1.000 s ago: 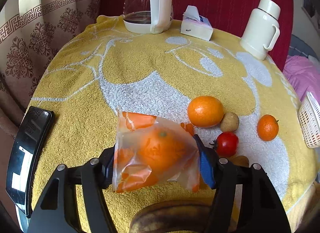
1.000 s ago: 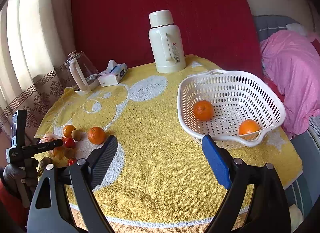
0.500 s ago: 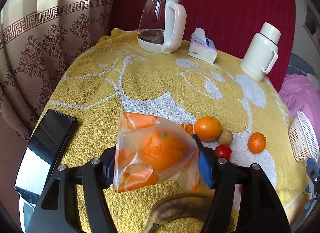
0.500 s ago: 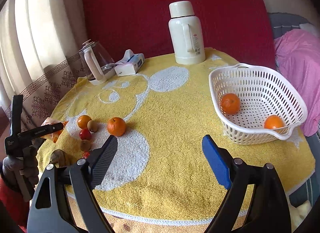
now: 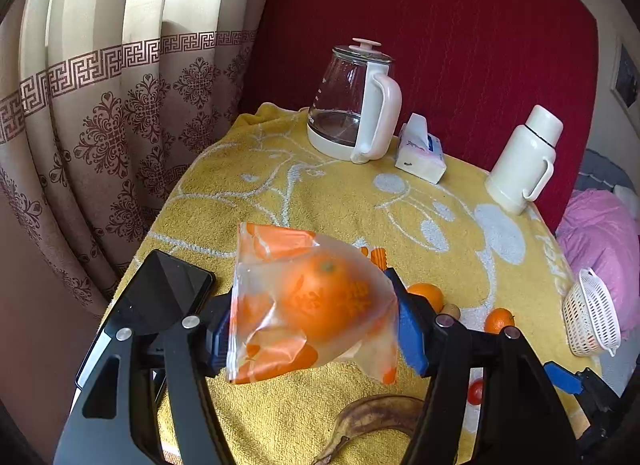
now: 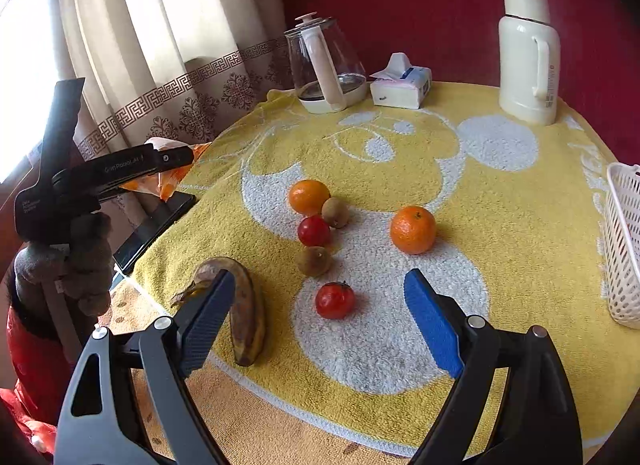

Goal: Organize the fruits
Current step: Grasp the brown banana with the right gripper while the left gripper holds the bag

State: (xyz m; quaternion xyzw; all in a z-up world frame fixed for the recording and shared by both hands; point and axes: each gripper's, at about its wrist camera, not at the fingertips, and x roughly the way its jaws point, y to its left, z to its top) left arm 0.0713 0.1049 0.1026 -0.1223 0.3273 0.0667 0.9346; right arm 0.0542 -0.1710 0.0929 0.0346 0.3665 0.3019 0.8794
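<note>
**Clerk:** Item one, left gripper (image 5: 316,319): jaws were found closed partway on the bagged orange (image 5: 320,301), which was held clear of the yellow towel (image 6: 500,201). Item two, right gripper (image 6: 316,321): jaws were found wide apart, nothing between them, poised above the towel's near edge.

**Checker:** And the loose fruit?

**Clerk:** All was logged on the towel's white patch: a banana (image 6: 244,305) at the near-left edge, a tomato (image 6: 335,300) just inside it, two kiwis, a second tomato and two oranges (image 6: 413,229) further in. The white basket (image 6: 624,245) was logged at the towel's right edge.

**Checker:** How was the step judged best done?

**Clerk:** The bag was judged slippery, so the grip should be kept on the fruit itself, not on the film. The carry to the basket should be made high over the loose fruit, and the release made low inside the rim.
</note>
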